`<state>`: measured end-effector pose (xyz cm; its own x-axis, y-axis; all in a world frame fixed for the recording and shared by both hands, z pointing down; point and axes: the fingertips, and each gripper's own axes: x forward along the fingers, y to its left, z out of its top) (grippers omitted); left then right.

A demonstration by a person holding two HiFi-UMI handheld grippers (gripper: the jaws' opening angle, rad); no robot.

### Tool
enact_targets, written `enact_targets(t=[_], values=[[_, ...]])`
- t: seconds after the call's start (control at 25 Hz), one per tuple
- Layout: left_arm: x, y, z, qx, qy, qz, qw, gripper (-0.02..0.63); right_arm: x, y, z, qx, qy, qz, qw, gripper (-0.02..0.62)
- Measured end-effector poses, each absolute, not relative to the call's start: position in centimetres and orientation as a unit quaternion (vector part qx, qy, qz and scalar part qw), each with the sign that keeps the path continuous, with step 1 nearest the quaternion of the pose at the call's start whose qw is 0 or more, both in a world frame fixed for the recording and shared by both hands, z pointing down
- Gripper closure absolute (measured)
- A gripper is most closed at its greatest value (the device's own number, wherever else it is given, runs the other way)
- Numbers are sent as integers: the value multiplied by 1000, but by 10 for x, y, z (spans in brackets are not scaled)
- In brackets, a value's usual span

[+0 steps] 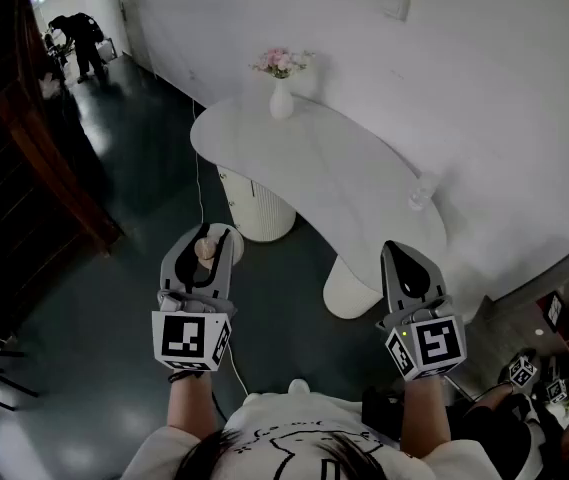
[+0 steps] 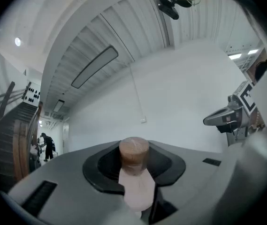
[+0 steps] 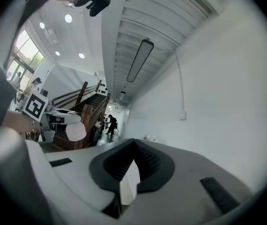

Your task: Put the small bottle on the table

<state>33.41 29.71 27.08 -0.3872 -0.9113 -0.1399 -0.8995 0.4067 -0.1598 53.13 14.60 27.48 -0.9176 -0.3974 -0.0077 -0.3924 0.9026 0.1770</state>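
Small bottle point(image 2: 134, 172): pale, with a brown stopper point(image 2: 133, 150); it was off the table, held over the dark floor point(image 1: 134, 168) just short of the table's near edge.
Left gripper point(image 1: 206, 236): its fingers point(image 2: 171, 165) were pressed on the small bottle from both sides, the stopper standing out past them.
Right gripper point(image 1: 400, 254): fingers nearly together, only a thin slit between them, holding nothing; it hung by the table's near right end.
Table point(image 1: 304, 168): white and curved, set against the wall.
Vase of flowers point(image 1: 281, 96): stood at the table's far end.
Clear glass point(image 1: 421, 190): stood near the table's right edge.
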Motion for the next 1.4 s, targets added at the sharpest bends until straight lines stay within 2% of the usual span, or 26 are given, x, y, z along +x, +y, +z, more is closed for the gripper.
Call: enact_targets(t=[0.72,1.04,1.4], values=[[333,264,289,-542,833,-41,106,485,532,106,303,208,-976,-56,0,601],[283,231,292,-548,829,-40,103,485,485,78,307,212,-976,-56,3,601],[196,175,295,-555,825,-38,98,485,399,31,311,212,-975,-61,13,601]])
